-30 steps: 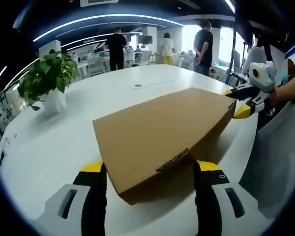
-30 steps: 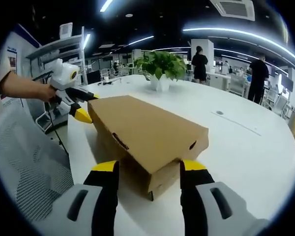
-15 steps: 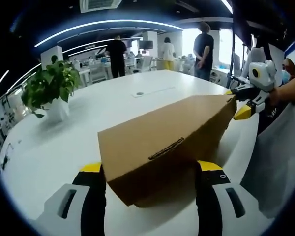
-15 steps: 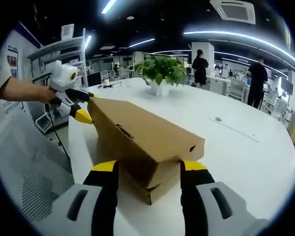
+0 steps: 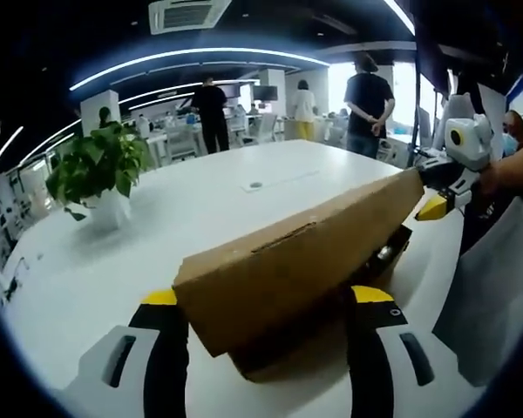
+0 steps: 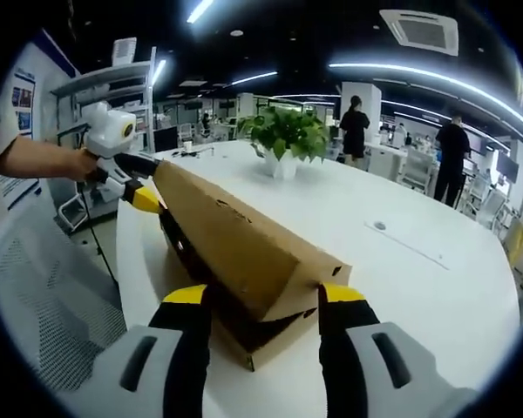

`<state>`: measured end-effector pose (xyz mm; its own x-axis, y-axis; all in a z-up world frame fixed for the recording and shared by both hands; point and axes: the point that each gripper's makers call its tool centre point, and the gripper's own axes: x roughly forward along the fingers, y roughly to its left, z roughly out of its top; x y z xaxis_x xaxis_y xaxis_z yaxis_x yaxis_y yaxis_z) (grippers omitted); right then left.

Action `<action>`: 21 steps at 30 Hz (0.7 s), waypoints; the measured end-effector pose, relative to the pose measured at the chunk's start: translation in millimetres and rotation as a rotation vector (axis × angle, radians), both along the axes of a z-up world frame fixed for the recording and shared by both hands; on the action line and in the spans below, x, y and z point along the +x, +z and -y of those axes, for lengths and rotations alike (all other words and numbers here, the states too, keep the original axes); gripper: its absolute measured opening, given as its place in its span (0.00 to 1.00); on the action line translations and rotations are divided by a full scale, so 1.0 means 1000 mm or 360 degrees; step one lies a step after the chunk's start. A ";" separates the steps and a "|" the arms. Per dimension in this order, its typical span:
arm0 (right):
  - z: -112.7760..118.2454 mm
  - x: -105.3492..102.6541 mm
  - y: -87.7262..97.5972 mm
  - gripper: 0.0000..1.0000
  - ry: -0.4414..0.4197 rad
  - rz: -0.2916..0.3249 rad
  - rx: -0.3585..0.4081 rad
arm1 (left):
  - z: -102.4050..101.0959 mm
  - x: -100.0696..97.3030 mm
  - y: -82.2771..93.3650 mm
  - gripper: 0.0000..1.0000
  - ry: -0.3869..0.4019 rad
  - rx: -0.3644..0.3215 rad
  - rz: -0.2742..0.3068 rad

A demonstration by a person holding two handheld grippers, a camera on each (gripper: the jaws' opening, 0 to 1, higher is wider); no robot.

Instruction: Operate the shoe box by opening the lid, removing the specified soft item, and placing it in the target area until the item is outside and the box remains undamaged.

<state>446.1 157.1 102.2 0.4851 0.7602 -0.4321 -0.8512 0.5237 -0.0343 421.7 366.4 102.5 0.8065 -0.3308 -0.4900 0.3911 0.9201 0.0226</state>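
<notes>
Left tongs (image 5: 263, 300) stand spread at one end of the box (image 5: 296, 270), its lid (image 5: 279, 261) tilted up between them. Right tongs (image 6: 254, 296) stand spread at the other end, the lid's corner between them. Box sits on the white counter (image 5: 200, 209); a plant (image 6: 286, 131) lies beyond.

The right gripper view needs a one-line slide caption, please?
Both grippers raise the shoe box lid off its base on a white table.
</notes>
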 end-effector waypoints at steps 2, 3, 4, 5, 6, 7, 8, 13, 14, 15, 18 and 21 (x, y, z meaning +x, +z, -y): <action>0.000 0.003 0.003 0.45 -0.0002 0.0025 -0.0005 | -0.001 0.002 0.003 0.73 0.0012 -0.0006 0.0016; 0.000 0.005 0.005 0.44 -0.0005 0.0033 -0.0002 | -0.001 0.004 0.005 0.73 0.0016 -0.0006 0.0026; 0.000 0.006 0.006 0.44 -0.0006 0.0036 0.0000 | -0.002 0.005 0.006 0.72 0.0019 -0.0005 0.0032; 0.000 0.008 0.008 0.44 -0.0011 0.0044 0.0006 | -0.002 0.006 0.009 0.71 0.0024 -0.0003 0.0043; 0.000 0.009 0.010 0.44 -0.0014 0.0050 0.0009 | -0.002 0.008 0.010 0.71 0.0028 -0.0002 0.0049; 0.000 0.011 0.012 0.44 -0.0014 0.0056 0.0012 | -0.003 0.010 0.012 0.69 0.0040 -0.0002 0.0060; 0.000 0.012 0.013 0.43 -0.0015 0.0061 0.0012 | -0.005 0.012 0.014 0.68 0.0058 -0.0003 0.0066; -0.002 0.018 0.019 0.44 -0.0022 0.0100 0.0013 | -0.013 0.022 0.022 0.58 0.0133 -0.0029 0.0106; -0.002 0.020 0.021 0.44 -0.0031 0.0105 0.0018 | -0.015 0.024 0.024 0.57 0.0145 -0.0025 0.0116; -0.002 0.022 0.022 0.44 -0.0036 0.0108 0.0024 | -0.015 0.025 0.024 0.56 0.0153 -0.0023 0.0120; -0.002 0.026 0.025 0.43 -0.0048 0.0120 0.0029 | -0.019 0.030 0.026 0.51 0.0187 -0.0015 0.0134; -0.002 0.030 0.027 0.42 -0.0055 0.0129 0.0030 | -0.025 0.035 0.028 0.45 0.0234 -0.0003 0.0151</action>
<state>475.9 159.2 128.9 0.5440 0.7501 -0.3762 -0.8275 0.5539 -0.0922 456.4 391.0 130.9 0.8888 -0.2063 -0.4092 0.2482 0.9673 0.0514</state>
